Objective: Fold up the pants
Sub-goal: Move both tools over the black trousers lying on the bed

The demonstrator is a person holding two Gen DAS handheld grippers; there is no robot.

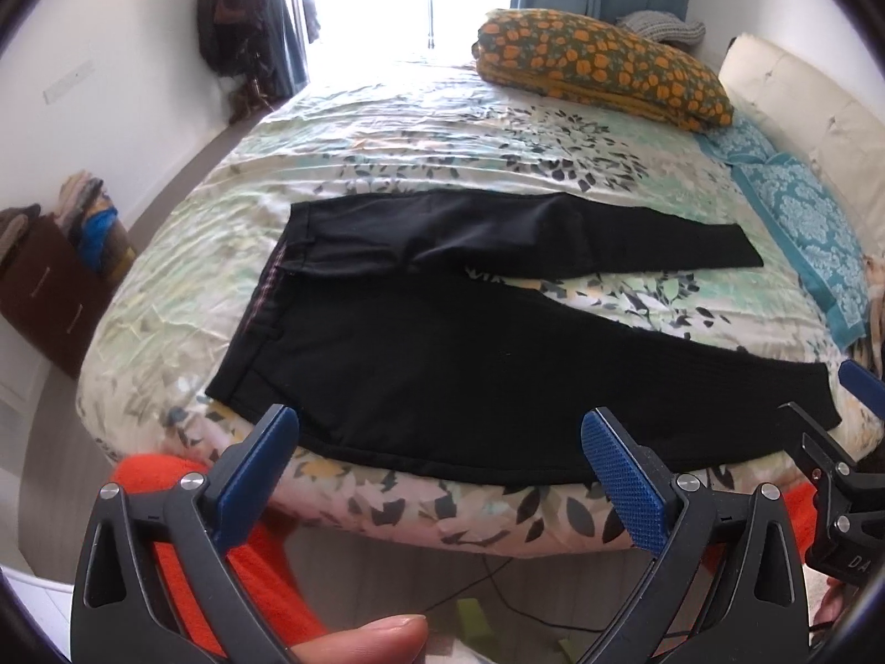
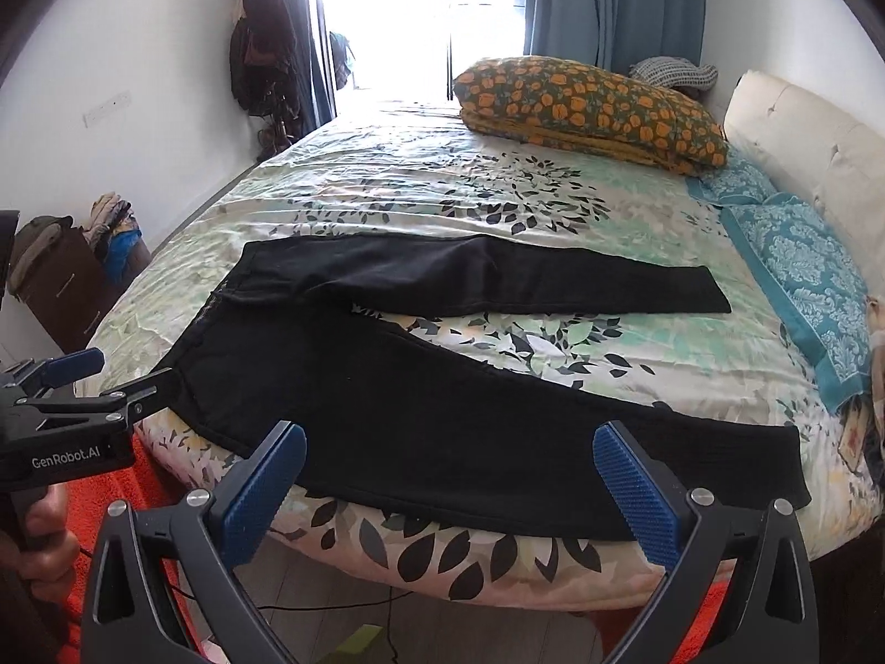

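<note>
Black pants (image 1: 442, 354) lie flat on the bed, waistband at the left, both legs spread apart toward the right. They also show in the right wrist view (image 2: 442, 415). My left gripper (image 1: 442, 454) is open and empty, hovering at the near bed edge just short of the near leg's hem side. My right gripper (image 2: 448, 470) is open and empty, also at the near edge over the near leg. The left gripper shows in the right wrist view (image 2: 110, 376) near the waistband corner. The right gripper's fingertips (image 1: 860, 382) show at the right edge of the left view.
The bed (image 1: 420, 127) has a leaf-print sheet. An orange-flowered pillow (image 1: 603, 72) and teal pillows (image 1: 796, 221) lie at the far right by a white headboard (image 1: 791, 94). A brown drawer unit (image 1: 50, 288) with clothes stands left. An orange cloth (image 1: 166, 476) is below.
</note>
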